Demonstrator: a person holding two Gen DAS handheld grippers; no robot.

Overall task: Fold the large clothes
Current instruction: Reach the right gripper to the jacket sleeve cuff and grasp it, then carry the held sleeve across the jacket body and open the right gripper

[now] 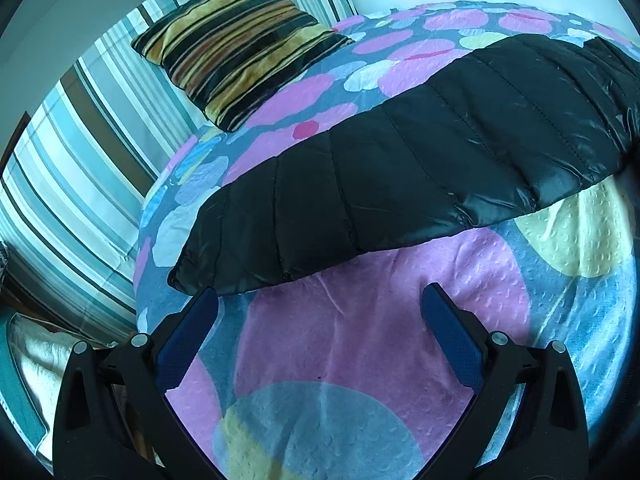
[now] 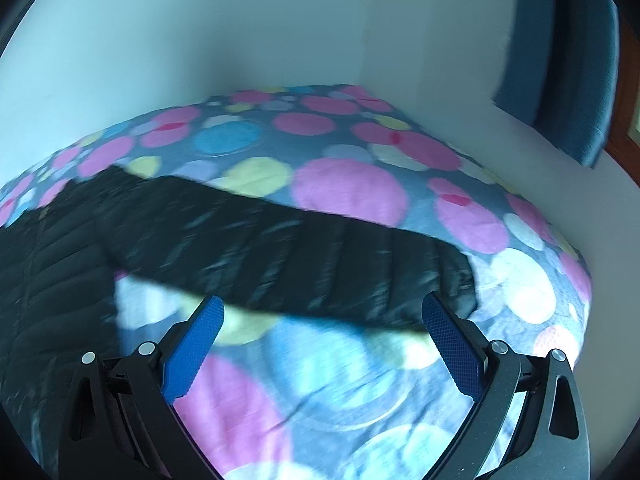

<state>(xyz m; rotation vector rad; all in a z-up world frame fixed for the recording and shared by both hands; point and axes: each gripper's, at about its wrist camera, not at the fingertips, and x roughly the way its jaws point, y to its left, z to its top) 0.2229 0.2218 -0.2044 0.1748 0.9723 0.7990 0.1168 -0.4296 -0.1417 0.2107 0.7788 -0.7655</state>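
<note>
Blue textured pads line both sets of tongs, and both stand wide apart with nothing between their fingers. The left tongs (image 1: 320, 296) hover over the bedspread (image 1: 360, 340), a quilted cover printed with pink, pale blue and yellow circles. The tip of their left finger (image 1: 192, 332) sits at the cuff end of a sleeve (image 1: 400, 168) of the black puffer jacket (image 1: 580, 100); whether it touches the fabric cannot be told. That sleeve lies stretched flat across the bed, running from the lower left up to the right, where it joins the body of the jacket. Beyond it, a cushion (image 1: 236, 60) striped in black, tan and brown rests at the head of the bed against blue-and-white striped bedding (image 1: 80, 160).

The right tongs (image 2: 322, 308) hang above the same spotted bedspread (image 2: 340, 380). Just ahead of them the jacket's other sleeve (image 2: 300, 264) lies across the bed, its cuff near the right finger (image 2: 452, 344), while the jacket body (image 2: 48, 300) spreads to the left. This view is motion-blurred. A pale wall (image 2: 240, 40) stands behind the bed, and a blue curtain (image 2: 568, 60) hangs at the upper right.
</note>
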